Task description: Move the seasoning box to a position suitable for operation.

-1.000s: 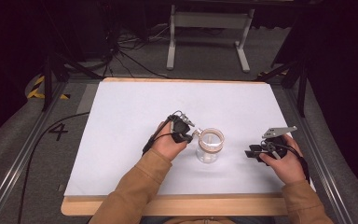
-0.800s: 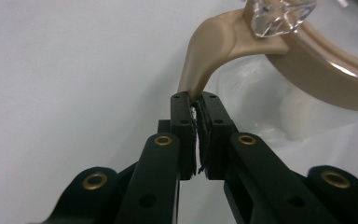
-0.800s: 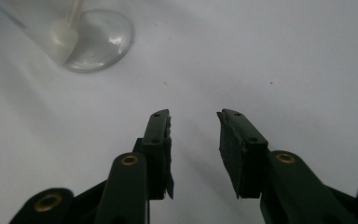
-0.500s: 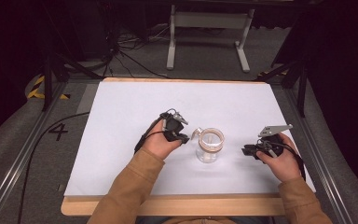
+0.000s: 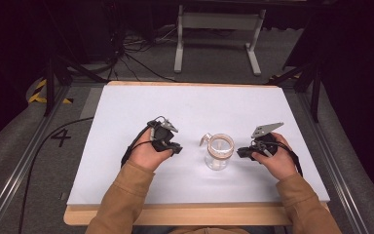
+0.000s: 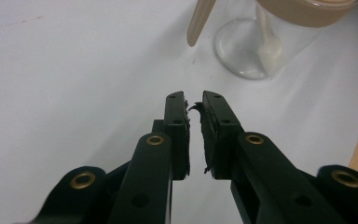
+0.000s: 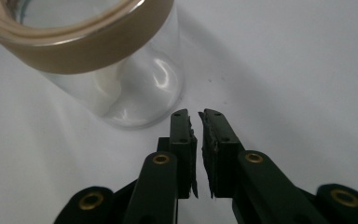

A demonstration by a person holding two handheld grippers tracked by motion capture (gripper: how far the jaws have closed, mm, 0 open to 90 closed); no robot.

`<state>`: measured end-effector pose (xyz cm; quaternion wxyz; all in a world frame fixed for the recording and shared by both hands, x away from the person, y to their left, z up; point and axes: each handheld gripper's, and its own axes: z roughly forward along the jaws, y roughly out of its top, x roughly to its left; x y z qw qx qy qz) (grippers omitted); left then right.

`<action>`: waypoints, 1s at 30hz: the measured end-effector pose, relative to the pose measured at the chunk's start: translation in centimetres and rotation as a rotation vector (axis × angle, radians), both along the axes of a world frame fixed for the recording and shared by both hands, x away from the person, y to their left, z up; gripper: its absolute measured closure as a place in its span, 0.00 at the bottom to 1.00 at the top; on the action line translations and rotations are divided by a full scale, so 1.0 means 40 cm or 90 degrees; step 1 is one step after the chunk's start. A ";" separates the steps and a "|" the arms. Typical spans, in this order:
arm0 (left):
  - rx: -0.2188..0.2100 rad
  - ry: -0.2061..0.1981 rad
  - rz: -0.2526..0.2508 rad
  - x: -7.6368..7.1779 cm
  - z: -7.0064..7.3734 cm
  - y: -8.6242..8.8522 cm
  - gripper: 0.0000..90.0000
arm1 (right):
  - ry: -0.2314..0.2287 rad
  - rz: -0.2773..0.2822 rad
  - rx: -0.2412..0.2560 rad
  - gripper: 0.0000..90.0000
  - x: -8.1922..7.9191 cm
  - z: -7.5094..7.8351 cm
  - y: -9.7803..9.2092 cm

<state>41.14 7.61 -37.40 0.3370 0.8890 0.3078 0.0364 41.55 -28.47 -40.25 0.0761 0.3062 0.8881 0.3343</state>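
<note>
A clear glass jar (image 5: 218, 151) with a tan band around its rim stands upright on the white table top (image 5: 195, 105). A tan handle (image 5: 205, 139) sticks out over its left rim. My left gripper (image 5: 175, 147) lies a short way left of the jar, apart from it, jaws shut on nothing. In the left gripper view the left gripper (image 6: 193, 100) points toward the jar (image 6: 242, 51) and the handle (image 6: 198, 23). My right gripper (image 5: 241, 152) sits close to the jar's right side. The right gripper (image 7: 196, 116) is shut and empty just short of the jar's base (image 7: 135, 102).
The white top rests on a wooden board whose front edge (image 5: 190, 214) runs near the person's sleeves. A metal stand (image 5: 216, 29) and cables lie on the dark floor beyond the table. Rails run along both sides.
My left gripper has drawn back to the left, away from the jar. My right gripper has moved a little left, closer to the jar. The jar has stayed put.
</note>
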 end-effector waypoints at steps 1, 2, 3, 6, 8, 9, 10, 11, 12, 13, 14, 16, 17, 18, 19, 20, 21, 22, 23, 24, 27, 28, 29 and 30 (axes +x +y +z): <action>-0.002 -0.005 0.005 -0.001 -0.002 0.003 0.90 | -0.002 0.006 0.000 0.94 0.004 -0.004 0.011; -0.002 -0.003 0.005 -0.002 -0.002 0.006 0.90 | -0.002 0.006 0.000 0.94 0.004 -0.004 0.011; -0.002 0.000 0.006 -0.003 -0.003 0.007 0.90 | -0.015 0.005 0.002 0.96 0.004 -0.008 0.020; 0.000 0.000 0.006 -0.004 -0.004 0.006 0.90 | -0.025 0.003 0.004 0.98 0.002 -0.010 0.030; 0.000 -0.002 0.003 -0.004 -0.006 0.004 0.90 | -0.057 -0.020 0.014 1.00 0.000 -0.011 0.036; -0.001 0.000 0.000 -0.003 -0.008 0.002 0.90 | -0.064 -0.024 0.019 1.00 0.000 -0.012 0.037; -0.001 0.000 0.000 -0.003 -0.008 0.002 0.90 | -0.064 -0.024 0.019 1.00 0.000 -0.012 0.037; 0.000 0.000 0.001 -0.003 -0.009 0.002 0.90 | -0.072 -0.023 0.023 1.00 -0.001 -0.013 0.038; 0.000 0.000 0.001 -0.003 -0.009 0.002 0.90 | -0.076 -0.020 0.026 1.00 -0.001 -0.014 0.040; 0.000 0.001 0.001 -0.002 -0.010 0.002 0.90 | -0.075 -0.014 0.029 1.00 -0.001 -0.014 0.041; -0.001 0.001 0.001 -0.002 -0.010 0.002 0.90 | -0.072 -0.010 0.038 1.00 -0.001 -0.014 0.042; -0.001 0.001 0.002 -0.002 -0.010 0.002 0.90 | -0.066 -0.006 0.048 1.00 -0.001 -0.015 0.043; 0.000 0.001 0.001 -0.002 -0.010 0.002 0.90 | -0.067 -0.006 0.046 1.00 -0.001 -0.016 0.044; 0.003 0.002 0.000 -0.001 -0.010 0.002 0.90 | -0.065 -0.006 0.045 1.00 -0.001 -0.016 0.045; 0.004 0.002 0.000 -0.001 -0.012 0.001 0.90 | -0.061 -0.005 0.044 1.00 0.000 -0.017 0.045; 0.003 0.001 0.000 0.000 -0.013 0.000 0.90 | -0.056 -0.003 0.042 1.00 0.000 -0.018 0.044; 0.002 0.003 -0.001 0.001 -0.014 -0.001 0.90 | -0.055 -0.003 0.041 1.00 0.000 -0.018 0.044; 0.001 0.003 0.000 0.001 -0.016 -0.001 0.90 | -0.054 -0.002 0.039 1.00 0.000 -0.018 0.044; 0.003 0.001 -0.002 0.002 -0.016 -0.001 0.90 | -0.054 -0.002 0.038 1.00 -0.002 -0.017 0.045; 0.006 -0.001 0.000 0.002 -0.016 -0.001 0.90 | -0.055 -0.002 0.036 1.00 -0.003 -0.017 0.047; 0.000 -0.004 0.002 0.004 -0.015 0.001 0.90 | -0.054 0.002 0.032 1.00 -0.006 -0.016 0.052; -0.002 -0.004 0.002 0.004 -0.016 0.001 0.90 | -0.053 0.003 0.030 1.00 -0.007 -0.017 0.053; -0.001 -0.004 0.003 0.005 -0.014 0.001 0.90 | -0.049 0.007 0.027 1.00 -0.009 -0.016 0.055; 0.000 -0.005 0.002 0.005 -0.014 0.002 0.90 | -0.048 0.011 0.024 1.00 -0.012 -0.015 0.058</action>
